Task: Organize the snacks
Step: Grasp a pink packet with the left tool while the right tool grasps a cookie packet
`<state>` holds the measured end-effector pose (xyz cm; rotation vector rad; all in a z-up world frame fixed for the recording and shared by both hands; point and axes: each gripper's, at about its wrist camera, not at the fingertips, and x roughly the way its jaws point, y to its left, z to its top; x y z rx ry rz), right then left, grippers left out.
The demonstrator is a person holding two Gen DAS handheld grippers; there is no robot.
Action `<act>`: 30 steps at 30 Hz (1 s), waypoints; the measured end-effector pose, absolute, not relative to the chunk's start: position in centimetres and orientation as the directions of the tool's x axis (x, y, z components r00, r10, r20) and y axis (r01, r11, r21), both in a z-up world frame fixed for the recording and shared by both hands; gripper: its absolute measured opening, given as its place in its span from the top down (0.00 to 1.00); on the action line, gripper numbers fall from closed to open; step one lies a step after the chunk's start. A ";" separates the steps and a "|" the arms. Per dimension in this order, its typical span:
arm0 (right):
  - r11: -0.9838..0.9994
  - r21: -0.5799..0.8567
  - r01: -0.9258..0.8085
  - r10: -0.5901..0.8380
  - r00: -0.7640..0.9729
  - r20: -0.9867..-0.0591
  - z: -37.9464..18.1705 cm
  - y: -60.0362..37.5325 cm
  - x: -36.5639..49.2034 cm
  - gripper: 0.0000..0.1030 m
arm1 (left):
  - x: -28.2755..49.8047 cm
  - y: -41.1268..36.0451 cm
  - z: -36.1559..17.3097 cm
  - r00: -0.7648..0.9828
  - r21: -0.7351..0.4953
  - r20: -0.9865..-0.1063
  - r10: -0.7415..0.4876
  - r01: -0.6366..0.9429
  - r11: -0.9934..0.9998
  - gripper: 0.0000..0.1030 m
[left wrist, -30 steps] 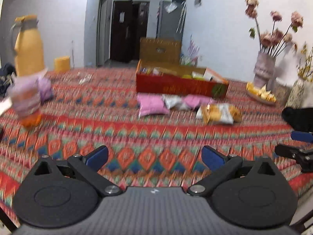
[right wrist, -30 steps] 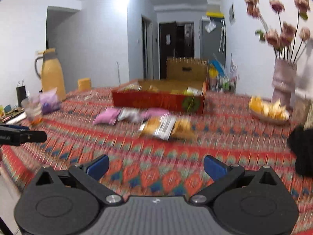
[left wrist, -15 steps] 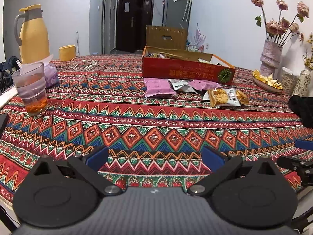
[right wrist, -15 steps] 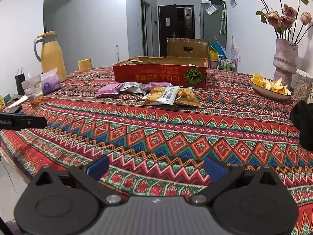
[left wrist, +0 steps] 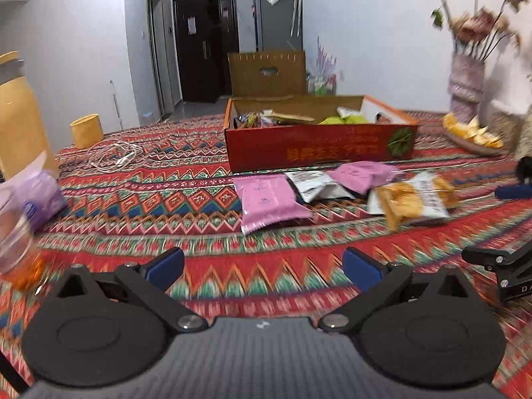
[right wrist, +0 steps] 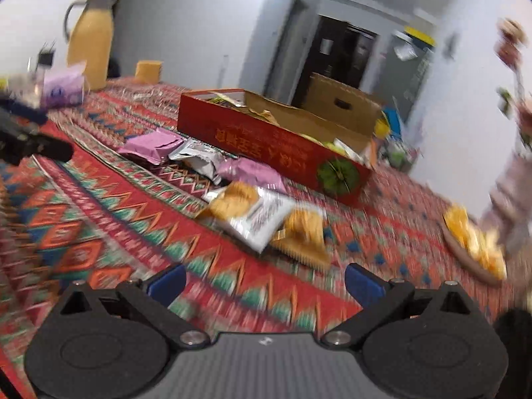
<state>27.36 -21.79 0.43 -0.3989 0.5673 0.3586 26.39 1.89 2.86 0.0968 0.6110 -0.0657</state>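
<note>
Your left tongs [left wrist: 262,264] gape empty, the pink packet [left wrist: 271,201] lying ahead of them on the worktop [left wrist: 133,206]. Your right tongs [right wrist: 264,281] gape empty too, the chip bag [right wrist: 262,216] just ahead. You're approaching; next, close on a packet for the red box [left wrist: 319,149] beyond.

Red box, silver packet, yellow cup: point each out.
red box [left wrist: 319,148], left wrist view, front wall.
silver packet [left wrist: 316,184], left wrist view, top face.
yellow cup [left wrist: 86,130], left wrist view, side wall.
</note>
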 end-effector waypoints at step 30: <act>0.840 0.043 -0.540 0.467 0.682 -0.563 -0.9 -20.1 37.9 0.46 | 39.2 2.3 -1.3 0.787 0.006 -0.616 -0.021 0.032 0.999 0.40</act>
